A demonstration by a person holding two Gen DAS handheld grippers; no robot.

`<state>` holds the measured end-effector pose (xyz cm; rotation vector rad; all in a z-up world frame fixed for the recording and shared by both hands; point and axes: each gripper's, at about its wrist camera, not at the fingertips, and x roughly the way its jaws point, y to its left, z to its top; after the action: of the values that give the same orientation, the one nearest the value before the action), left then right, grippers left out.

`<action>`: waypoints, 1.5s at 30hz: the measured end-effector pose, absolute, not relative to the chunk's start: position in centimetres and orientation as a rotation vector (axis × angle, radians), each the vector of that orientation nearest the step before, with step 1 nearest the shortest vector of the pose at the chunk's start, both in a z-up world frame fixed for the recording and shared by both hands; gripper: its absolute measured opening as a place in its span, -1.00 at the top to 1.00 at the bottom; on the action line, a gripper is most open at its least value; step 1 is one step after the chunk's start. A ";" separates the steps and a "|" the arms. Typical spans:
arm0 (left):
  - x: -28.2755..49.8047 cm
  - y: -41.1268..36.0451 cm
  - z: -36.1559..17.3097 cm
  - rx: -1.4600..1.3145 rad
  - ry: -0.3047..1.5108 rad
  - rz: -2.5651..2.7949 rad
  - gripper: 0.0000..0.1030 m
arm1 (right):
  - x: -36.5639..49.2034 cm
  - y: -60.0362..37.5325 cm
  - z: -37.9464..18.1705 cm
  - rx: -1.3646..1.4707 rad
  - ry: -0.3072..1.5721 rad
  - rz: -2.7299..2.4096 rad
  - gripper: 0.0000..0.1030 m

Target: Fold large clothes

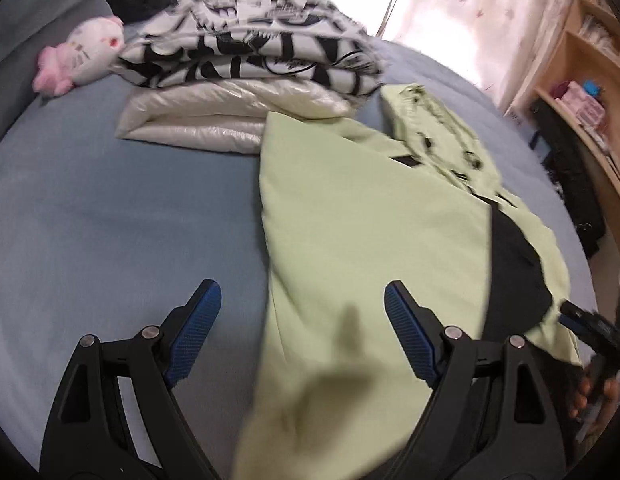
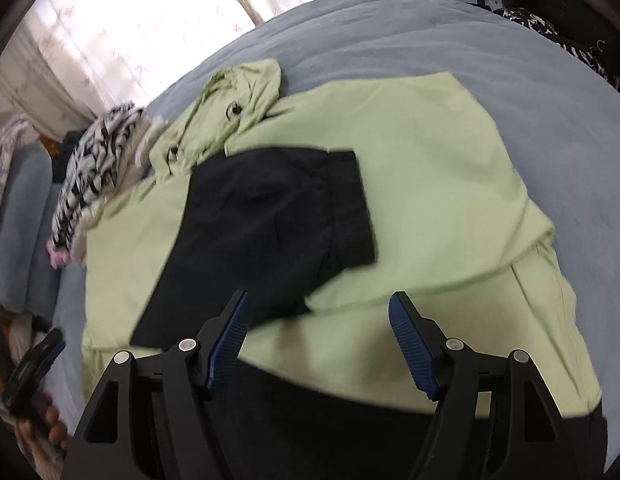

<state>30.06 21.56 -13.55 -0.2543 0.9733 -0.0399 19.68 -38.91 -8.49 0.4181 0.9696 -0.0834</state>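
Two grippers hover over the bed [image 1: 109, 200], and neither has hold of anything: your left gripper [image 1: 301, 320] has its jaws spread wide above the green jacket's near-left edge, and your right gripper [image 2: 320, 340] has its jaws well apart above the black hem band, nothing between the pads. The light green jacket [image 2: 430, 184] lies spread across the middle of the bed, hood [image 2: 245, 92] toward the far edge by the curtain, with a black sleeve [image 2: 269, 216] already laid across its body. Beyond it sits a stack of folded clothes [image 1: 245, 60]. Judging by the drape, the cloth is light, soft and probably a little slick, so pinch a doubled hem or side seam near the corners rather than a single flat layer.
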 end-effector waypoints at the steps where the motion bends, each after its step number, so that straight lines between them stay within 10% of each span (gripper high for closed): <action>1: 31.3 21.9 -13.9 -0.257 0.986 -0.031 -0.59 | 20.2 -39.0 -8.3 0.419 0.962 -0.078 -0.40; 10: 39.7 23.4 -17.9 -0.335 1.089 -0.020 -0.58 | 24.3 -40.0 -9.2 0.432 0.946 -0.066 -0.40; 12: 40.2 22.7 -18.3 -0.312 1.083 -0.018 -0.11 | 25.1 -39.9 -9.1 0.421 0.938 -0.067 -0.40; 13: 40.5 22.3 -18.2 -0.299 1.081 -0.023 0.57 | 25.6 -39.9 -9.0 0.414 0.935 -0.067 -0.40; 15: 40.1 21.5 -17.1 -0.236 1.042 0.026 0.92 | 26.4 -39.7 -8.8 0.404 0.927 -0.067 -0.40; 31: 37.0 23.2 -14.9 -0.202 0.886 0.077 0.97 | 36.1 -37.0 -11.7 0.260 0.983 -0.110 -0.37; 32: 36.9 23.1 -14.9 -0.189 0.881 0.078 0.98 | 36.4 -36.6 -11.8 0.240 0.985 -0.073 0.15; 34: 36.7 22.5 -14.5 -0.155 0.842 0.079 0.99 | 36.8 -35.6 -11.3 0.164 0.975 -0.043 0.52; 45: 36.2 22.7 -13.9 -0.113 0.882 0.145 0.85 | 34.4 -36.0 -9.6 0.192 0.898 -0.186 0.04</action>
<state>36.20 22.67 -13.85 -0.1131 0.8818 0.1446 34.44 -35.96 -9.59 0.1923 0.8983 -0.1861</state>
